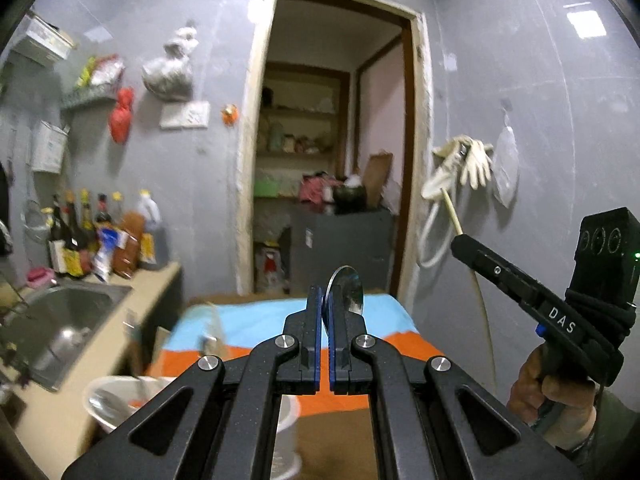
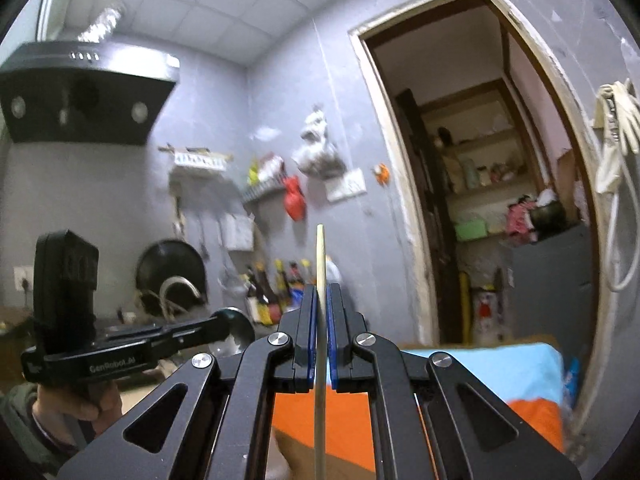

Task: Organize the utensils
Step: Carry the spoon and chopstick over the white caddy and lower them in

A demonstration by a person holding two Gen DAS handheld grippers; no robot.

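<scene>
My left gripper (image 1: 325, 300) is shut on a metal spoon (image 1: 345, 290), whose round bowl sticks up past the fingertips. It is raised above the table with the blue and orange cloth (image 1: 248, 324). My right gripper (image 2: 320, 296) is shut on a pale wooden chopstick (image 2: 320, 256) that stands upright between the pads. The right gripper also shows in the left wrist view (image 1: 460, 244), with the chopstick (image 1: 451, 210) poking out of it. The left gripper shows in the right wrist view (image 2: 224, 322), with the spoon (image 2: 240, 330) at its tip.
A white container (image 1: 116, 396) holding utensils stands at the table's near left. A steel sink (image 1: 52, 320) and counter with sauce bottles (image 1: 100, 236) are to the left. An open doorway (image 1: 328, 152) is ahead. Gloves (image 1: 468, 160) hang on the right wall. A range hood (image 2: 84, 92) hangs left.
</scene>
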